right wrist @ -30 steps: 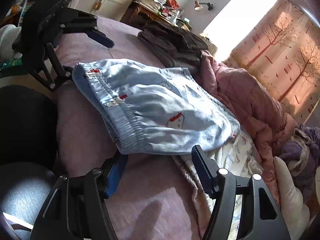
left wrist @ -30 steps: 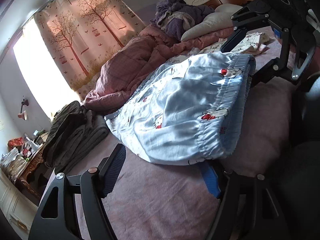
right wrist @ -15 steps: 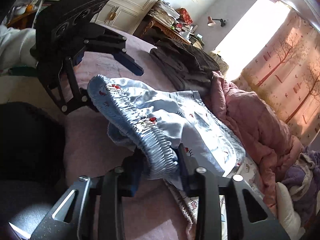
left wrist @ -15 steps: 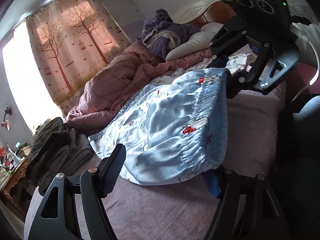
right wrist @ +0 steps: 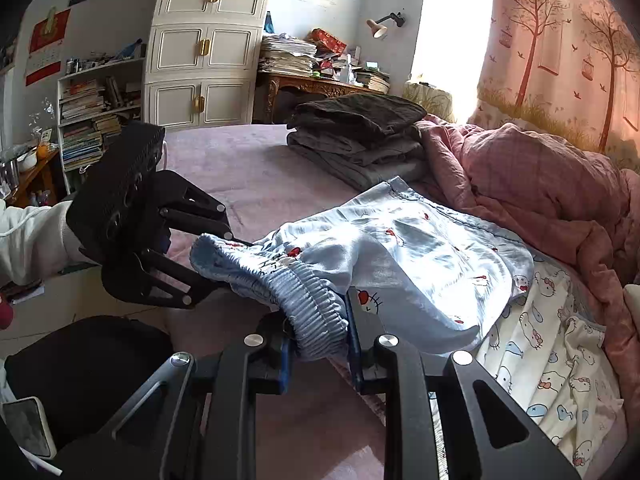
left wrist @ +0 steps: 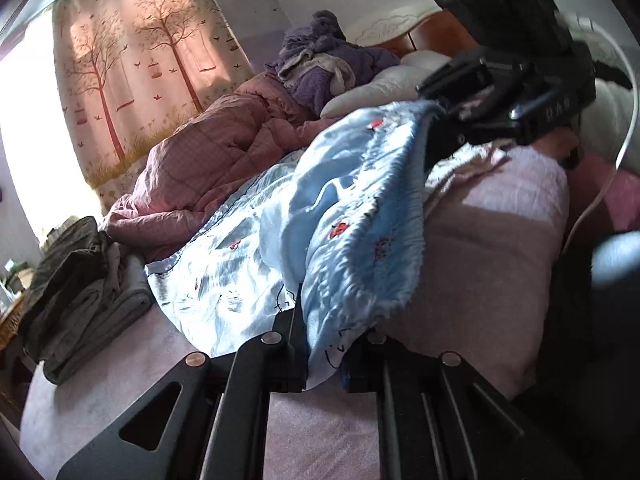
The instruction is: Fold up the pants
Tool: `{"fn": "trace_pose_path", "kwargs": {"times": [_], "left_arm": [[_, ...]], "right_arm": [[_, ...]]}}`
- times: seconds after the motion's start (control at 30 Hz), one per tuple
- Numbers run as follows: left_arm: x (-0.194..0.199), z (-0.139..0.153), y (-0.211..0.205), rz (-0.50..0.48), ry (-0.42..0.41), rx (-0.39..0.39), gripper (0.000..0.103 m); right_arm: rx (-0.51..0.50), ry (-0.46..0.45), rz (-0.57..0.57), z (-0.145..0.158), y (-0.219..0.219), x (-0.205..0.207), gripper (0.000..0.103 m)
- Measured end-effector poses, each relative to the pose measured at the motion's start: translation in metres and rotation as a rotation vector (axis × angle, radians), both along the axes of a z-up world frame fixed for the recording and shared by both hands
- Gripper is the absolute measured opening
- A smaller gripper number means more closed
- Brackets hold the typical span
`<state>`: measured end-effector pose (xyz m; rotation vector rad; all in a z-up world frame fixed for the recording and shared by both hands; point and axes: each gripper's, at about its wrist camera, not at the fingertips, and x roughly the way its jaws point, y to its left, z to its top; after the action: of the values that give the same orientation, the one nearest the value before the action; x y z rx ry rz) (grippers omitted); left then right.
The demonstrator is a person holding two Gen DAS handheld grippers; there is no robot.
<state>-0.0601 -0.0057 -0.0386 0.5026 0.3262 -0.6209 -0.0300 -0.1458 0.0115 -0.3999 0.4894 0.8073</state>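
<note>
The light blue cartoon-print pants (left wrist: 320, 216) lie on the pink bed, with the elastic waistband lifted off it. My left gripper (left wrist: 324, 344) is shut on one end of the waistband. My right gripper (right wrist: 318, 336) is shut on the other end, the ribbed band (right wrist: 280, 280) bunched between its jaws. Each gripper shows in the other's view: the right one (left wrist: 436, 136) at the far end of the band, the left one (right wrist: 224, 256) at the left. The pant legs (right wrist: 432, 240) trail away toward the quilt.
A pink quilt (left wrist: 208, 152) is heaped along the far side. Folded dark clothes (right wrist: 360, 136) are stacked at the foot of the bed. A white cartoon-print garment (right wrist: 560, 360) lies under the pants. A pillow (left wrist: 380, 84) and purple robe (left wrist: 320, 56) sit at the headboard.
Both grippers have closed on the waistband, the right first, then the left, and lifted it off the bed. The band now hangs stretched between them.
</note>
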Motion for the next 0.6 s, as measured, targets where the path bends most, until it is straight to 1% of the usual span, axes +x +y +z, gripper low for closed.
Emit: {"fn": "trace_pose_path", "kwargs": {"times": [0.1,0.2,0.27,0.33,0.4,0.47,0.5,0.57,0.6], "left_arm": [[0.006,0.011,0.009,0.019,0.035,-0.071,0.01],[0.015,0.02,0.008,0.054,0.025,-0.084,0.01],[0.025,0.027,0.007,0.073,0.035,-0.088,0.01],[0.04,0.032,0.007,0.08,0.095,-0.094,0.011],[0.063,0.034,0.009,0.09,0.2,-0.097,0.011],[0.079,0.035,0.013,0.094,0.26,-0.119,0.011],[0.085,0.036,0.015,0.089,0.277,-0.128,0.011],[0.098,0.038,0.019,0.105,0.302,-0.147,0.012],[0.104,0.038,0.022,0.116,0.323,-0.163,0.012]], "right_arm": [[0.02,-0.019,-0.045,-0.001,-0.004,0.002,0.023],[0.068,-0.021,-0.07,0.001,-0.006,0.006,0.023],[0.089,-0.022,-0.091,0.003,-0.005,0.013,0.023],[0.108,-0.001,-0.1,0.006,-0.005,0.024,0.023],[0.133,0.043,-0.108,0.007,-0.007,0.038,0.023],[0.16,0.112,-0.112,0.006,-0.011,0.057,0.023],[0.175,0.136,-0.112,0.006,-0.014,0.065,0.023],[0.18,0.176,-0.111,0.002,-0.018,0.08,0.026],[0.177,0.197,-0.106,0.0,-0.02,0.086,0.033]]}}
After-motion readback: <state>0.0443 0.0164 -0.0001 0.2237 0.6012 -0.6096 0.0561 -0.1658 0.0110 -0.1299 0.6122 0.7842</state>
